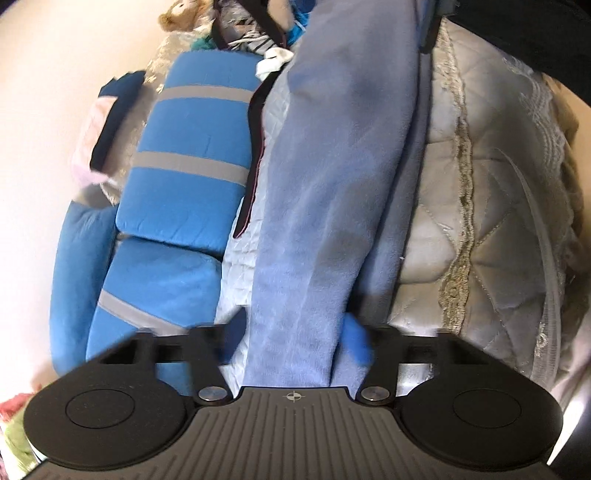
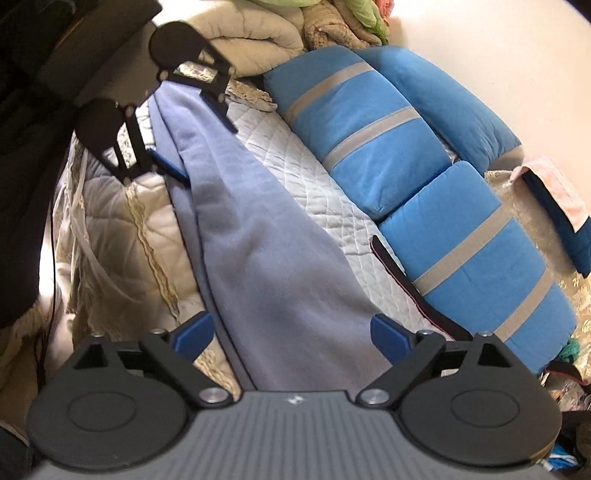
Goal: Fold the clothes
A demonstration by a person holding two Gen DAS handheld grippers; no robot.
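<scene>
A long lilac-blue fleece garment [image 1: 325,177] lies folded lengthwise on the quilted bed cover [image 1: 480,206]. My left gripper [image 1: 295,347] is at one end, its blue pads [image 1: 356,341] closed on the fabric. In the right wrist view the garment [image 2: 266,229] runs from my right gripper [image 2: 291,336] up to the left gripper [image 2: 199,136] at the far end. The right gripper's jaws stand wide apart on either side of the cloth, pads [image 2: 388,338] not pressing it.
Blue cushions with grey stripes [image 2: 424,177] line the wall side of the bed. A dark strap [image 2: 402,280] lies between cushions and garment. Piled bedding [image 2: 258,33] and clothes lie at one end, a teddy bear [image 1: 181,16] and clutter at the other.
</scene>
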